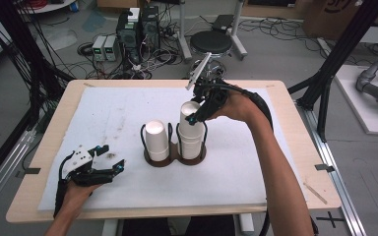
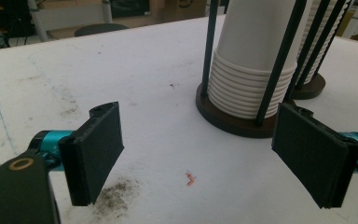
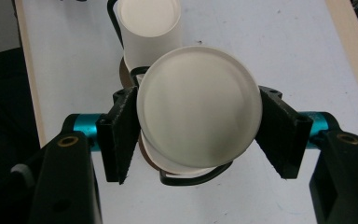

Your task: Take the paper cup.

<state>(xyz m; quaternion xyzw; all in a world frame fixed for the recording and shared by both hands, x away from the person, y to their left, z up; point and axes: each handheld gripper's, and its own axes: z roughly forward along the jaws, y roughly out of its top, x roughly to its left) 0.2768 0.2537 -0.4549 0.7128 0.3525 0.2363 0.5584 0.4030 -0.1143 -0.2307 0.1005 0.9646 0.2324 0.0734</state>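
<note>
While the right gripper [image 3: 198, 135] pressed its jaws against both sides of the top cup [image 3: 199, 105], the grip stage of the lift was judged done; the pull clear of the stack was judged still ahead. That cup, upside down with its flat bottom facing the right gripper view's camera, sat tilted on the right stack [image 1: 191, 140], inside the right half of the holder [image 1: 174, 156], and seemed barely raised. The holder's thin black rods [image 1: 205, 132] rose close beside the gripped cup, so a straight upward draw was judged necessary to avoid snagging them. The cup just below might cling and ride up with it.

Left of the holder, near the front edge, the left gripper [image 1: 108, 158] rested low on the white mat [image 1: 103, 113], jaws held wide with nothing between them. Its pads [image 2: 98, 151] framed a bare stretch of mat, a grey smudge [image 2: 116, 196] and a small red fleck [image 2: 190, 178]. Ahead of them stood the left stack [image 2: 256, 74] on the dark holder base [image 2: 228, 122], apart from the jaws. This hand could steady the holder if the stack lifted.

Beyond the holder, past the table's [image 1: 49, 162] far edge, stood a black stool [image 1: 211, 43], electronic boxes [image 1: 128, 34] and loose cables [image 1: 285, 29]. None of these lay in the lifting path.
</note>
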